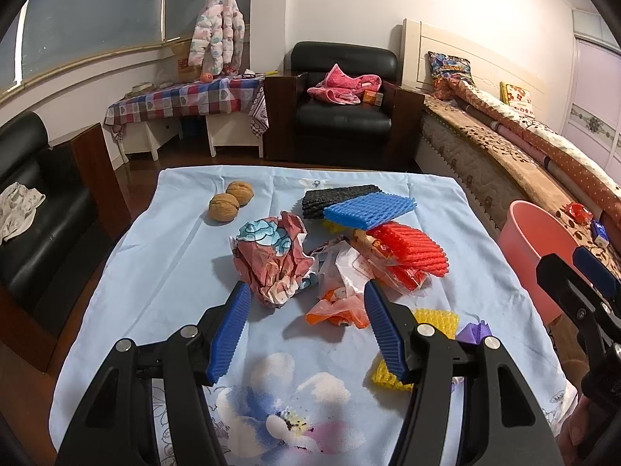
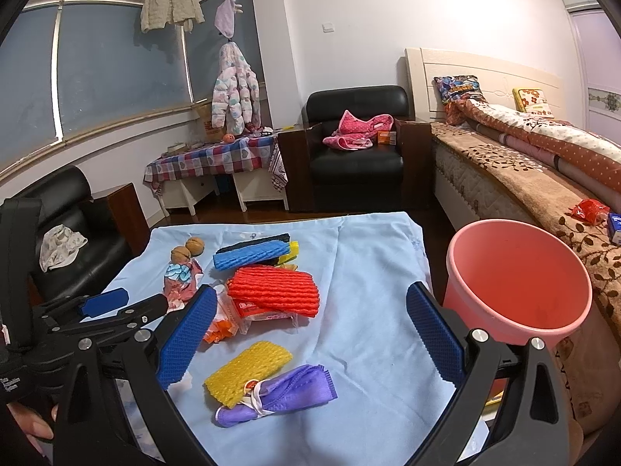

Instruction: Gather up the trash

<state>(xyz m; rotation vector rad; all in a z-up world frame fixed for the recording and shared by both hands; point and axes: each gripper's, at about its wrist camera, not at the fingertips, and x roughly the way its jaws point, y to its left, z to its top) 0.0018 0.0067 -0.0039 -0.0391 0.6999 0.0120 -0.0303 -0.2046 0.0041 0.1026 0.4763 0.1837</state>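
Clearly my left gripper (image 1: 304,324) and right gripper (image 2: 310,334) hover with jaws spread, empty, over the desk (image 1: 163,264); the crumpled paper ball (image 1: 271,260) near its middle looks light and springy, so I would pinch its bulk.

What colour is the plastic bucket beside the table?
The plastic bucket is pink, clearest in the right wrist view.

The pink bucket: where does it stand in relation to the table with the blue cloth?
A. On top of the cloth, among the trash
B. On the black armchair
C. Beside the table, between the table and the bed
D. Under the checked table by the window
C: the pink bucket stands off the right edge of the blue cloth, next to the bed.
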